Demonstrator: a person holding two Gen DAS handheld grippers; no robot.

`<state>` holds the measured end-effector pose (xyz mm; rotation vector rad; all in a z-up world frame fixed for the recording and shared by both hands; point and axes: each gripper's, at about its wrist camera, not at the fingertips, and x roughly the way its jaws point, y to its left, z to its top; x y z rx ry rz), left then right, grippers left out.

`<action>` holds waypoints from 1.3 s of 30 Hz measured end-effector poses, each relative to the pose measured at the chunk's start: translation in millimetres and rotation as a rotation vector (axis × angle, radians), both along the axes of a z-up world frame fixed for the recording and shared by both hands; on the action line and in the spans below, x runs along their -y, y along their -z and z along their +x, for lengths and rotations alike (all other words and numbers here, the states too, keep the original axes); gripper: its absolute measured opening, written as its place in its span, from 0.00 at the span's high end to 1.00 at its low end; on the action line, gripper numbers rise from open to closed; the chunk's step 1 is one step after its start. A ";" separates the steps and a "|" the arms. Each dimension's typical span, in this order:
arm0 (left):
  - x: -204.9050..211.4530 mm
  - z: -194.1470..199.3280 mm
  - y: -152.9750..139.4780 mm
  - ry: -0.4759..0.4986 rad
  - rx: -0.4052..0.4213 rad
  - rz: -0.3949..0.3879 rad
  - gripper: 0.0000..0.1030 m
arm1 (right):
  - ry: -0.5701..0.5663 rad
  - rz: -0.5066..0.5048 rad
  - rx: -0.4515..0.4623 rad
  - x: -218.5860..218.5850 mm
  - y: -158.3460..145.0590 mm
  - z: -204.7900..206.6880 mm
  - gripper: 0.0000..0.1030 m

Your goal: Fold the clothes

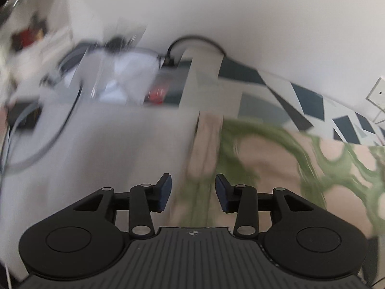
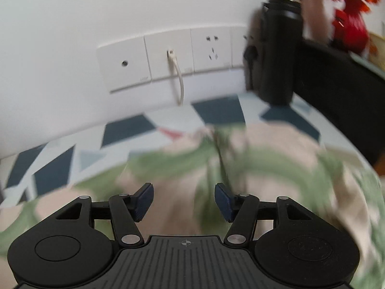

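Both views motion-blurred. Left hand-held gripper [image 1: 193, 187] at lower centre, jaws apart, nothing gripped; green-and-beige garment [image 1: 276, 159] lies under and right of it on the desk [image 1: 120, 144]. Right hand-held gripper [image 2: 184, 198] also parted and empty above the garment [image 2: 240, 168]; black bottle [image 2: 279, 48] upper right.

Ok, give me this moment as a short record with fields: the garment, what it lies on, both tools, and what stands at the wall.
garment: beige cloth with green print, lying bunched
surface: tablecloth with dark blue shapes
left tool: open, cloth below the gap, not pinched
right tool: open, over the cloth, holding nothing
wall: sockets with a white cable plugged in
beside sockets: black bottle, upright
image quality: both views blurred
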<state>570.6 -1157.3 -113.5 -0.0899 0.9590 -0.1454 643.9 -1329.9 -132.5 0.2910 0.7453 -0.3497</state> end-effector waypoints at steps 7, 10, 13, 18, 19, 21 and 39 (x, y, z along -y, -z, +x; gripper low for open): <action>-18.5 -28.9 21.2 -0.090 -0.071 -0.101 0.54 | 0.003 0.042 -0.067 -54.7 5.8 -94.4 0.48; -16.6 -26.0 25.3 -0.106 -0.046 -0.131 0.54 | 0.030 0.090 -0.097 -64.3 13.7 -115.2 0.48; -10.6 -22.1 28.8 -0.101 -0.025 -0.140 0.58 | 0.072 0.115 -0.116 -62.8 21.5 -122.4 0.48; -8.2 -24.0 30.9 -0.108 0.018 -0.132 0.92 | 0.177 0.139 -0.074 -36.5 24.0 -117.0 0.46; -10.3 -24.5 31.4 -0.116 0.021 -0.135 0.93 | 0.193 0.139 -0.063 -32.2 24.7 -113.7 0.46; -16.6 -25.1 32.0 -0.139 0.028 -0.142 0.93 | 0.198 0.125 -0.058 -26.6 25.9 -106.2 0.61; -18.3 -37.9 2.8 -0.177 0.126 -0.086 0.97 | 0.260 0.191 0.051 9.1 9.0 -142.5 0.72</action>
